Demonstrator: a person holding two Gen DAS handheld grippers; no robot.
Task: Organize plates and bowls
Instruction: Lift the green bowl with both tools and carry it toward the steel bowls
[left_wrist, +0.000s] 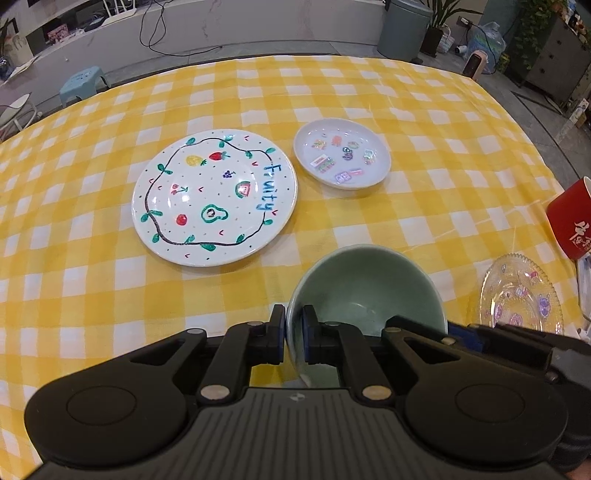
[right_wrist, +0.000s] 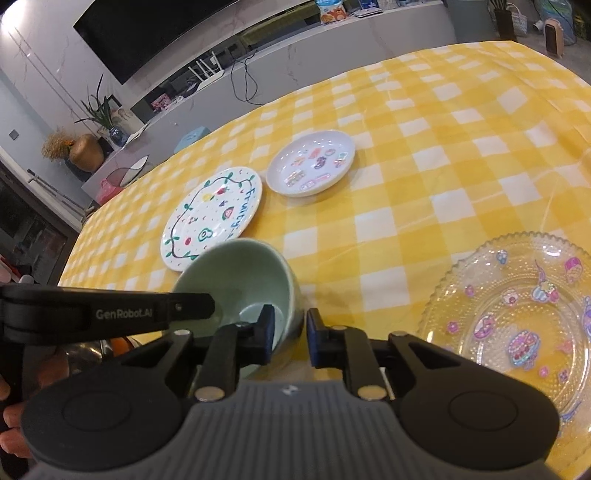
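Observation:
A pale green bowl stands on the yellow checked tablecloth. My left gripper is shut on its left rim, one finger inside and one outside. My right gripper straddles the bowl's right rim, with a small gap still showing on the outer side. A large white "Fruity" plate lies beyond the bowl, and a small white dish with stickers lies to its right. Both show in the right wrist view, the plate and the dish.
A clear glass plate with stickers lies at the right, also in the left wrist view. A red mug stands at the far right edge. The table's far edge drops to a room with stools and cabinets.

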